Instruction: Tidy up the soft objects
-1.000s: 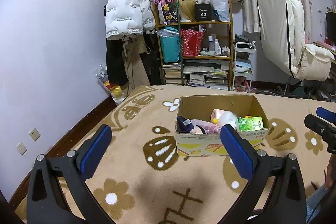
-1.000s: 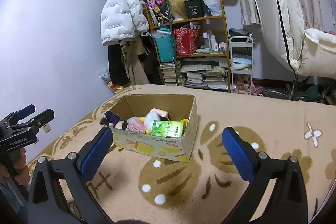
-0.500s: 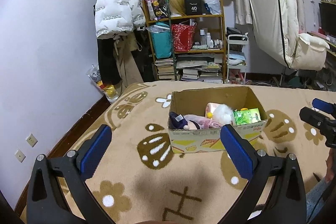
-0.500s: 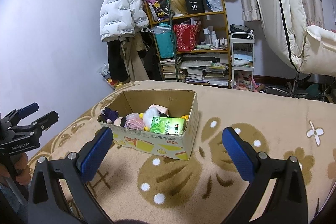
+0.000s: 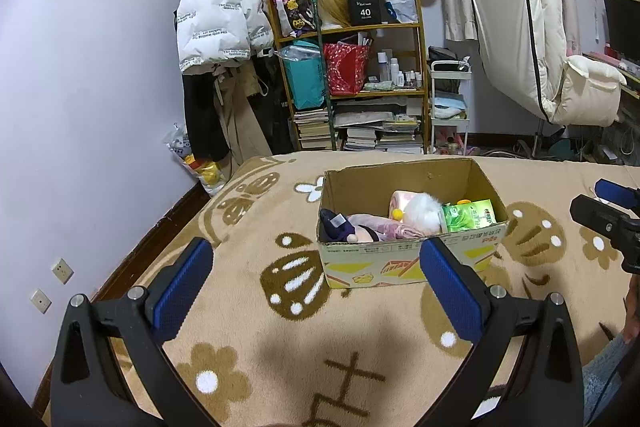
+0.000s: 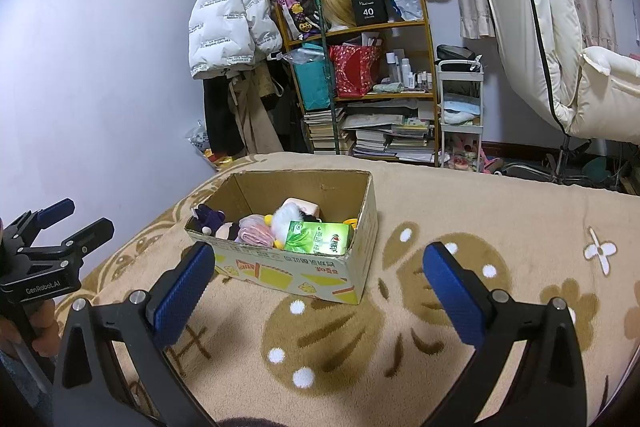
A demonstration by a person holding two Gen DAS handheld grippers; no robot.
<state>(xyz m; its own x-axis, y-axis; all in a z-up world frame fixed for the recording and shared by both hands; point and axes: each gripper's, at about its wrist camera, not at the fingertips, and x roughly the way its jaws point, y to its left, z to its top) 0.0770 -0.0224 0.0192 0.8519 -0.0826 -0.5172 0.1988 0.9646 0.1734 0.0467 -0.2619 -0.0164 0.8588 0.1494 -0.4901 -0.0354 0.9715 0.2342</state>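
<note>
We hover our left gripper point(image 5: 316, 283) with its blue-padded fingers point(image 5: 182, 285) spread wide and nothing between them. Straight ahead of them sits the open brown cardboard box point(image 5: 408, 259) on the tan flower-patterned blanket point(image 5: 248, 339), its near wall just beyond the right pad. Inside, left to right: a dark purple plush doll point(image 5: 338, 227), a pink folded cloth point(image 5: 384, 225), a white fluffy toy point(image 5: 422, 213), a green tissue pack point(image 5: 470, 215). Our right gripper point(image 6: 316, 283) is also agape and empty; from it the box lies ahead and toward its left finger, long axis running left-right. We judge the left gripper the more squarely lined up.
</note>
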